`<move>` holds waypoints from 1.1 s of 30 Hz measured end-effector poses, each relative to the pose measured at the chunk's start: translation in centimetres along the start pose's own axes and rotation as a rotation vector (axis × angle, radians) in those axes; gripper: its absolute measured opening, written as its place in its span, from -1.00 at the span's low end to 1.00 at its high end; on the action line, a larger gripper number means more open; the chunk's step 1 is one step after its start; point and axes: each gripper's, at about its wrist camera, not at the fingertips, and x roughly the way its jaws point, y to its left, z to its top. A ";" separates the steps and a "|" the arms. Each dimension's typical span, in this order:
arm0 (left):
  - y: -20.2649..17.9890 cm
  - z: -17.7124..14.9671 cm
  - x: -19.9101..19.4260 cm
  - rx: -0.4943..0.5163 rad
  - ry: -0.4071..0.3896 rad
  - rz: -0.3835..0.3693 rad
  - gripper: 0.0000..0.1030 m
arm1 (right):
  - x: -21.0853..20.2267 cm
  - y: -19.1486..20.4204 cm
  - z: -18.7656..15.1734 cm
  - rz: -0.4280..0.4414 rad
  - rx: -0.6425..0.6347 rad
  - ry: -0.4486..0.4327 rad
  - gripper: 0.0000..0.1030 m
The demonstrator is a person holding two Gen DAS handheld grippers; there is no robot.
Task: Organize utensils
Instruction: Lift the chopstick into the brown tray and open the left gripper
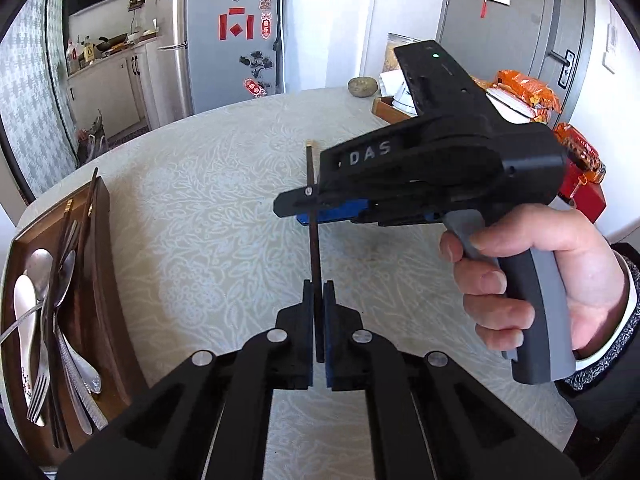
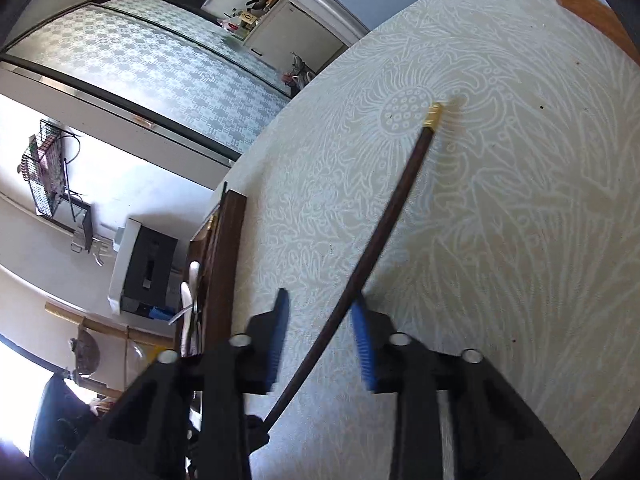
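A dark chopstick (image 1: 313, 248) with a gold end cap (image 1: 310, 144) is clamped between the pads of my left gripper (image 1: 319, 292), which is shut on its thin end above the table. My right gripper (image 1: 298, 210) comes in from the right, held by a hand (image 1: 532, 280), and straddles the chopstick midway. In the right wrist view the chopstick (image 2: 394, 208) runs between the blue pads of the right gripper (image 2: 322, 336). It lies close to the right pad with a gap to the left one, so the jaws stand open. A dark wooden tray (image 1: 106, 216) at the left holds spoons, forks and chopsticks.
The round table has a pale patterned cloth (image 1: 208, 200). At its far right lie orange snack packets (image 1: 524, 92), a red box (image 1: 580, 192), a second wooden tray (image 1: 390, 110) and a stone (image 1: 362, 86). A fridge (image 1: 224, 40) stands beyond the table.
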 end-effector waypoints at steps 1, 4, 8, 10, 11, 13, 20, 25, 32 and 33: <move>-0.2 -0.2 0.0 0.011 0.003 0.010 -0.91 | 0.2 0.0 -0.1 -0.005 -0.003 -0.001 -0.71; 0.2 -1.1 -0.3 0.013 0.003 0.021 -0.91 | 0.0 1.0 -0.4 -0.010 -0.036 -0.003 -0.74; 1.2 -2.0 -1.7 -0.015 -0.022 0.014 -0.91 | 0.0 3.3 -0.7 -0.022 -0.080 -0.007 -0.78; 1.7 -2.5 -2.8 -0.016 -0.033 0.024 -0.91 | 0.3 4.9 -1.0 -0.024 -0.105 -0.001 -0.78; 2.1 -2.8 -3.5 -0.021 -0.045 0.032 -0.91 | 0.5 5.7 -1.2 -0.024 -0.116 0.004 -0.78; 3.0 -3.4 -4.9 -0.033 -0.060 0.036 -0.91 | 1.0 7.5 -1.5 -0.019 -0.139 0.012 -0.79; 7.3 -6.4 -9.6 -0.096 -0.101 0.117 -0.99 | 5.3 14.6 -3.2 -0.001 -0.241 0.060 -0.86; 11.7 -8.0 -11.1 -0.172 -0.097 0.162 -0.99 | 9.7 17.9 -3.7 -0.006 -0.279 0.110 -0.87; 14.8 -9.0 -11.0 -0.210 -0.083 0.198 -0.99 | 14.0 19.0 -4.0 -0.036 -0.286 0.154 -0.88; 14.7 -9.0 -11.0 -0.209 -0.083 0.200 -0.99 | 14.1 19.2 -4.1 -0.034 -0.291 0.155 -0.88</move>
